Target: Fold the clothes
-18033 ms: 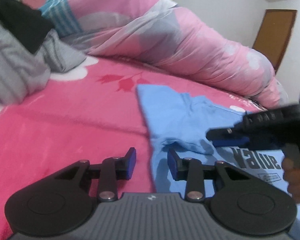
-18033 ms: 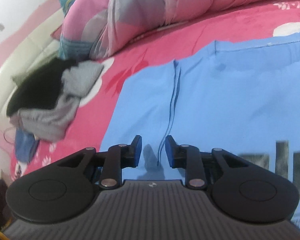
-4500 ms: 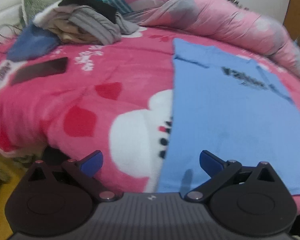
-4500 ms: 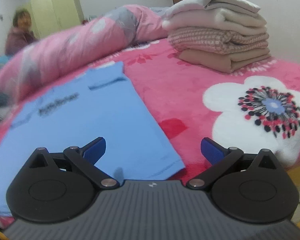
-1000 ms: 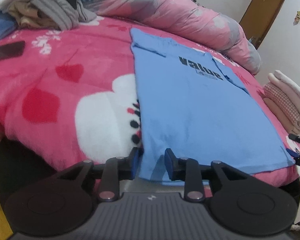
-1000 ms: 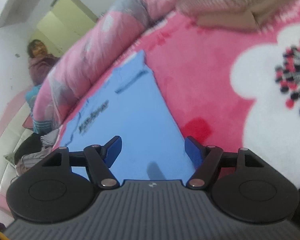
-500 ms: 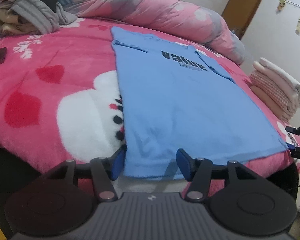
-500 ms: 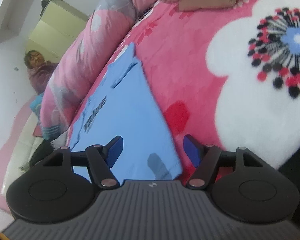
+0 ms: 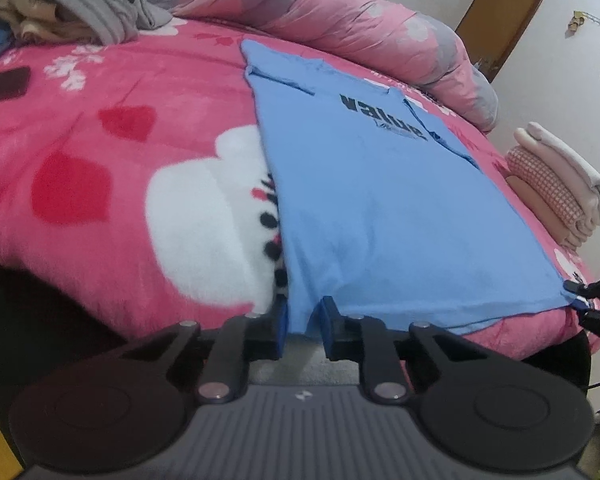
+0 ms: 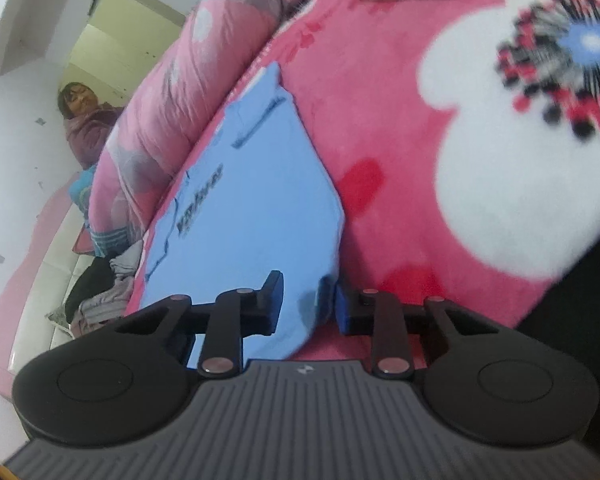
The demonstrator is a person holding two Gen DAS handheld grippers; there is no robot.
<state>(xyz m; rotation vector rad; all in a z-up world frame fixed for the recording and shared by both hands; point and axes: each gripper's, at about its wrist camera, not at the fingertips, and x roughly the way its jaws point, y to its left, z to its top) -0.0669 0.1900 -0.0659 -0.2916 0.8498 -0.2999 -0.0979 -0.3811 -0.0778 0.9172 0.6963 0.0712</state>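
Note:
A light blue T-shirt point(image 9: 380, 200) printed "Value" lies flat on the pink floral bed, sleeves folded in, hem at the bed's near edge. My left gripper point(image 9: 303, 322) is shut on the hem's left corner. My right gripper point(image 10: 305, 307) is shut on the hem's right corner of the blue T-shirt point(image 10: 252, 208); it also shows in the left wrist view point(image 9: 584, 300) at the far right corner of the hem.
A pile of unfolded clothes point(image 9: 72, 8) lies at the back left. A rolled pink duvet point(image 9: 340, 16) runs along the far side. A stack of folded clothes point(image 9: 556, 188) sits at the right. A dark phone point(image 9: 4, 84) lies at left. A person point(image 10: 88, 120) sits in the background.
Both grippers were open around the hem corners half a second ago and have closed on them. The right wrist view has tilted and moved closer to the bed edge.

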